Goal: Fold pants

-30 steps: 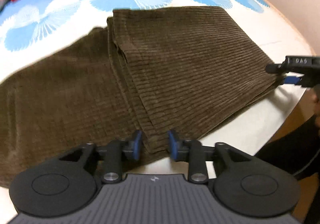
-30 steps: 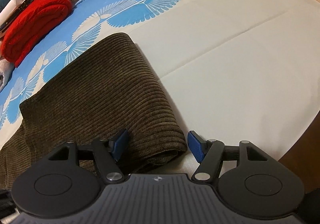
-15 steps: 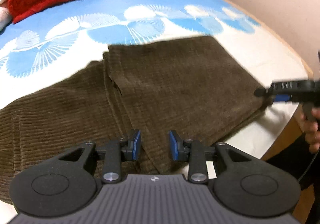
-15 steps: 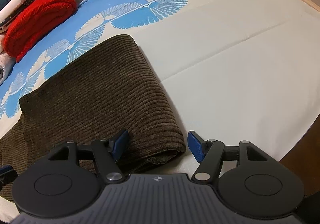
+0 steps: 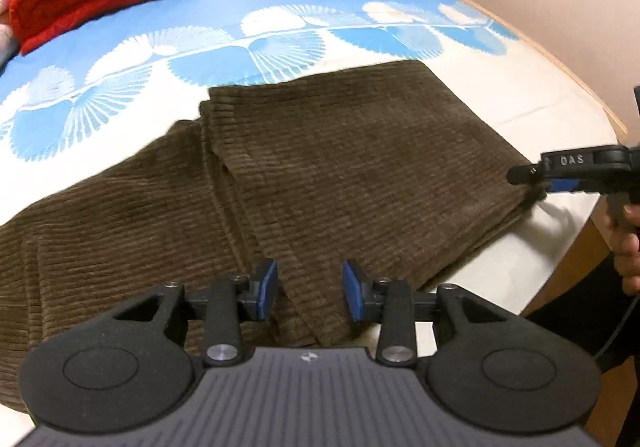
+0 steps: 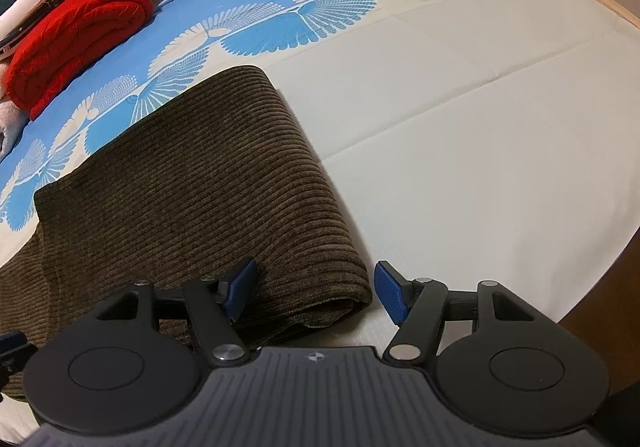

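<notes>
**Fingers apart on both grippers over the folded brown pants**

The blue-padded fingers (image 5: 267,289) of the left gripper (image 5: 309,290) stand parted with nothing between them, hovering just above the near edge of the brown corduroy pants (image 5: 320,175). Straight ahead of these fingers the cloth lies flat on the bedsheet (image 5: 120,47), with one folded layer lying over another; its stepped edge runs away from the gap between the pads. Off to the right of them, at the far corner of the pants, the right gripper (image 5: 560,171) shows side-on, held in a hand (image 5: 628,231).

The right gripper (image 6: 314,289) has its fingers (image 6: 390,297) spread wide as well. The rounded fold corner of the pants (image 6: 192,183) sits between them, reaching up to the left pad, while the right pad hangs over bare white sheet (image 6: 460,127). Whether either pad touches the cloth cannot be told. Far ahead and left of both pairs of fingers lies a rolled red blanket (image 6: 76,39).
</notes>
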A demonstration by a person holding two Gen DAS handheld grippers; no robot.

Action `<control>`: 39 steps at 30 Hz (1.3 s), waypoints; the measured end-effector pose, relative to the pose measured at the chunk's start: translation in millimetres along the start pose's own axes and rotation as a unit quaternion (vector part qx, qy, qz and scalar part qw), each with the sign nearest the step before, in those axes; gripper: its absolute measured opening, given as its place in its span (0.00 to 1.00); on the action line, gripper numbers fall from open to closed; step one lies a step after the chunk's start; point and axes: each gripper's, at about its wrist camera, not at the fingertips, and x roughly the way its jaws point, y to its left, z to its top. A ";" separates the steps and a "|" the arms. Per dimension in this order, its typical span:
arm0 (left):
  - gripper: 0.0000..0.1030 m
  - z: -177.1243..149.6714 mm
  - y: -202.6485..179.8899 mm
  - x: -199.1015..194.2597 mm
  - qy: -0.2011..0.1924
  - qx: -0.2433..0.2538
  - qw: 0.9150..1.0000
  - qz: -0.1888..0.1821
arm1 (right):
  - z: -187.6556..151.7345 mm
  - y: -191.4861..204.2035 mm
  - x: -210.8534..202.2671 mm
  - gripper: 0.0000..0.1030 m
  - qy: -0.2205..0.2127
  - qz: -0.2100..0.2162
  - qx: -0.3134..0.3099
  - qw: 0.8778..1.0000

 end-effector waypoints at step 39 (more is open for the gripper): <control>0.90 51.1 87.4 -46.6 -0.095 -0.213 0.936 -0.264 | -132.5 209.6 -125.1 0.21 -0.287 0.182 -0.539 0.771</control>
